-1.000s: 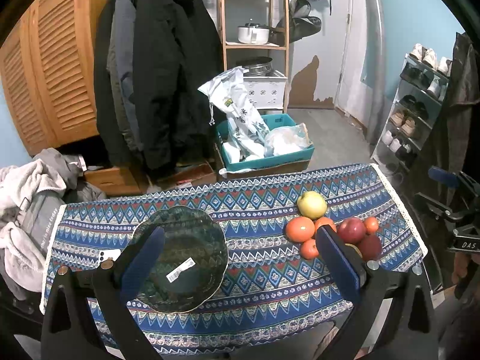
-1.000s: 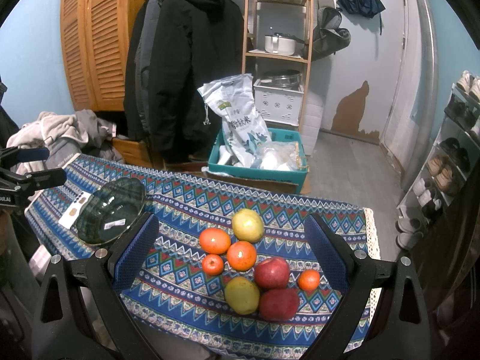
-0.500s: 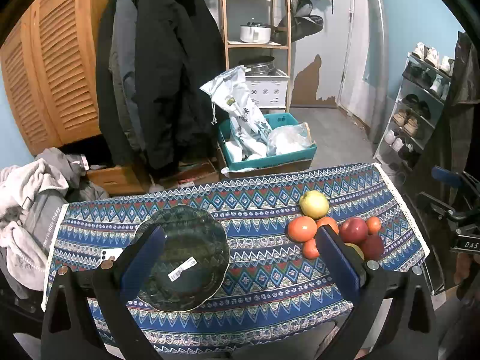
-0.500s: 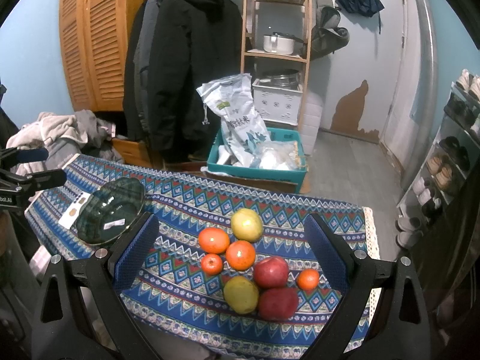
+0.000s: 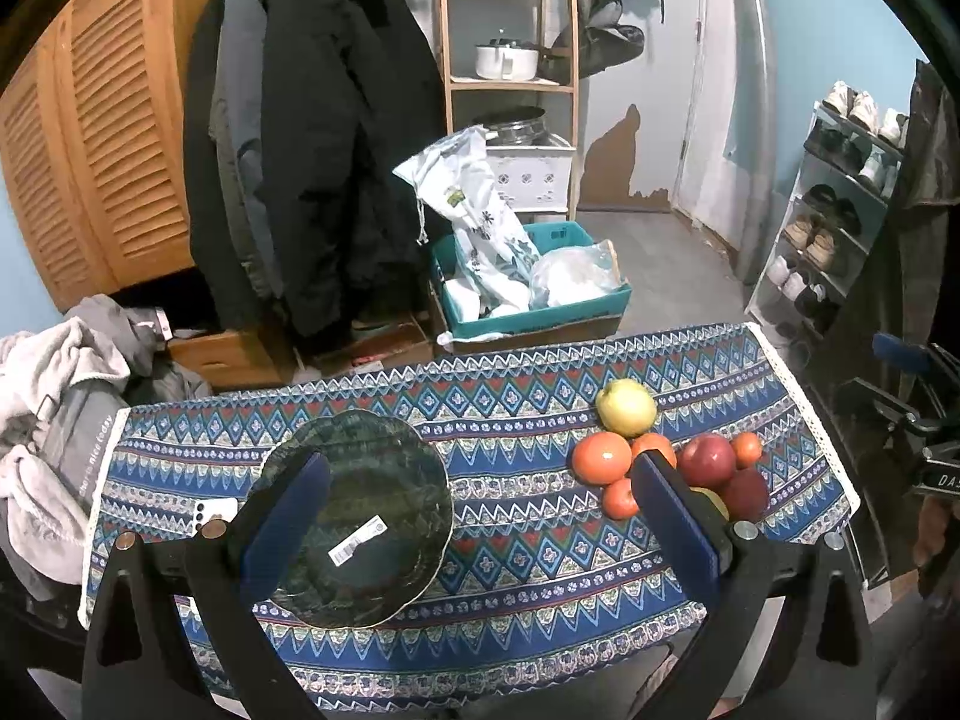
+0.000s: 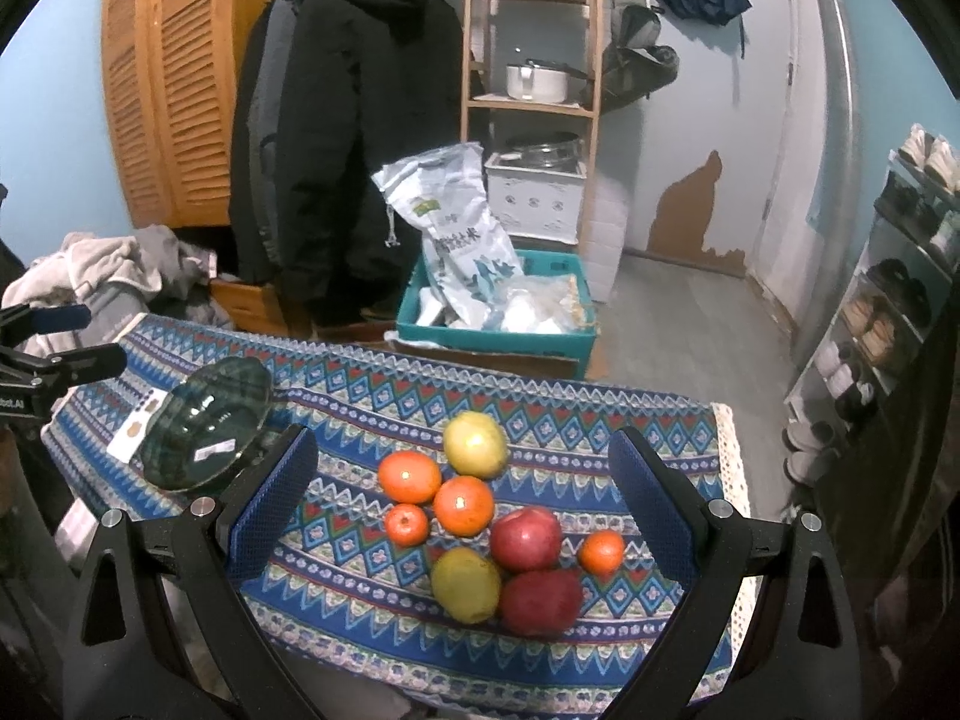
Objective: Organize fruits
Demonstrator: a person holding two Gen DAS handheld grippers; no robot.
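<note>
I hold both tools above the near edge of the worktop covered by a blue patterned cloth. The left gripper hangs over the dark green glass plate with a scalloped rim; its jaws stand wide apart and hold nothing. The right gripper hangs over the fruit, jaws likewise wide apart and empty.

The fruit lies in one tight cluster at the right end of the cloth, well apart from the plate, which holds no fruit as yet. I count two yellow-green apples, two dark red apples and four oranges or tangerines; from this height I cannot tell which they are.

I judge the step in hand to be the first pick. The small orange fruit at the right edge looks the easiest, since it stands a little apart from its neighbours. The far yellow-green apple is the next best. The near red apple touches the other red apple and the near yellow-green apple, so a finger going down there may roll a neighbour off the front edge. I would descend vertically and close across the widest girth.
</note>
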